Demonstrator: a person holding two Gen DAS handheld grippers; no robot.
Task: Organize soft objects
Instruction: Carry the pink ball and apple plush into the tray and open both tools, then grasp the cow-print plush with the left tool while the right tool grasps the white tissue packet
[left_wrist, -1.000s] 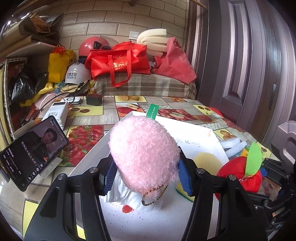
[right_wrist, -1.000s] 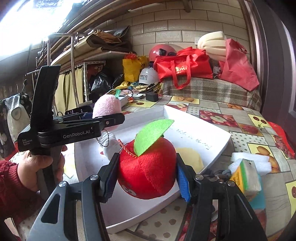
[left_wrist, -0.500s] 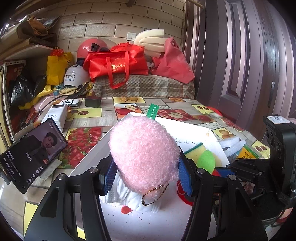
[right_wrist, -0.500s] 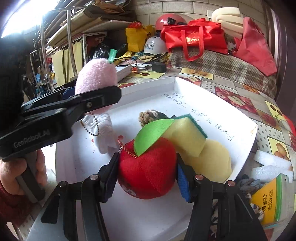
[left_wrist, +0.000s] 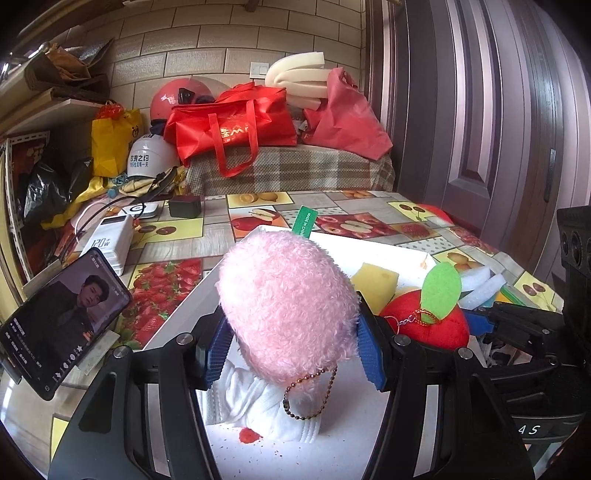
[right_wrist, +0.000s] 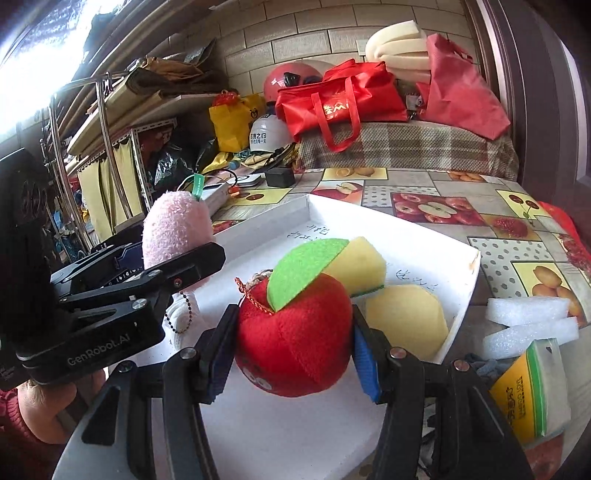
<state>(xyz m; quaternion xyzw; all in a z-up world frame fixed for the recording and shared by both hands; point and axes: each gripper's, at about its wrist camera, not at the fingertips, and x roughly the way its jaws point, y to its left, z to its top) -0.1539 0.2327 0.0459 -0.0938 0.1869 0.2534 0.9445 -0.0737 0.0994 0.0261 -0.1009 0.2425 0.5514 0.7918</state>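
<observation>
Left wrist view had the left gripper (left_wrist: 291, 347) clamped on the pink plush (left_wrist: 288, 302), blue pads pressing its sides so the fuzzy head bulged up between the fingers while the white body and bead chain (left_wrist: 308, 400) hung below, over the white tray (left_wrist: 184, 314). Probably held low like that for setting it down inside.

Right wrist view showed the right gripper (right_wrist: 291, 358) squeezing the red apple plush (right_wrist: 295, 336), green leaf up, also above the tray floor. Beyond its fingertips sat the yellow sponge (right_wrist: 358, 262) and a round yellow pad (right_wrist: 406, 321), mostly hidden in the left view. Only that camera caught the foam strips (right_wrist: 528, 321) and packaged sponge (right_wrist: 524, 391) off the right finger, outside the tray.
</observation>
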